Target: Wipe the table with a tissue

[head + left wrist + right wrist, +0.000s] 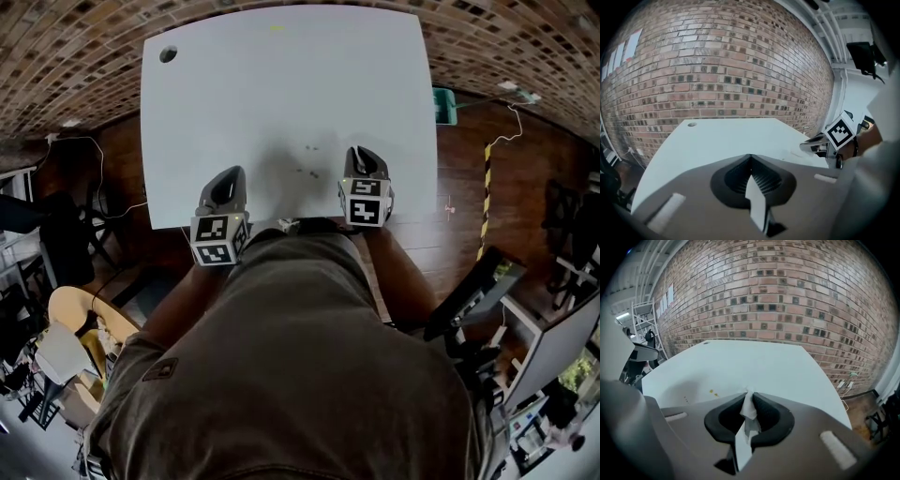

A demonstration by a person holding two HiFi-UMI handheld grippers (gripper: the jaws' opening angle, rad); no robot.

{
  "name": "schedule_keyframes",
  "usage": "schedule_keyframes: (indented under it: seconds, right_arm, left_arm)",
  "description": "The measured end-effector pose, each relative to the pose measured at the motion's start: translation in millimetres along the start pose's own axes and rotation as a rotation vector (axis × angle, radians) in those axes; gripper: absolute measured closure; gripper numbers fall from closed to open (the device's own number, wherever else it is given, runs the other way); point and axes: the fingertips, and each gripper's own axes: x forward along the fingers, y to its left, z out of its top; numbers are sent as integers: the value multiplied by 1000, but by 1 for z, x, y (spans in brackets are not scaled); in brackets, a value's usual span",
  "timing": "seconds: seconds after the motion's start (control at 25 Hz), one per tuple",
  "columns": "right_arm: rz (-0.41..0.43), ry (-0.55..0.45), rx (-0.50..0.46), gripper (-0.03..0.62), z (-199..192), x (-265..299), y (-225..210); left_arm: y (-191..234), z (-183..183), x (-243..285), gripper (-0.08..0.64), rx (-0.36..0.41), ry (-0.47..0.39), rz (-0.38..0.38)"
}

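The white table [281, 84] fills the upper head view, with a few small dark specks [307, 159] near its front middle; these stains [711, 391] show yellowish in the right gripper view. Over the front edge, my right gripper [364, 157] is shut on a small white tissue [749, 408], which pokes out between the closed jaws [749, 394]. My left gripper [228, 180] hovers at the front left edge, its jaws [750, 159] closed together with nothing between them. The left gripper view shows the right gripper [820, 143] off to its right.
A round cable hole [168, 54] sits in the table's far left corner. A brick wall [787, 301] stands behind the table. On the wooden floor to the right lie a green box [444, 105], a white cable [514, 127] and striped tape [487, 178]. Chairs [66, 234] stand at left.
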Motion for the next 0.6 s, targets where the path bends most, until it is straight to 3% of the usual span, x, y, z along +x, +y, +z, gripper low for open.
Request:
schedule_keyframes:
  seconds: [0.6]
  right_arm:
    - [21,80,-39,551,-19,15,4]
  left_arm:
    - [1,-7,12,558,-28,35,11]
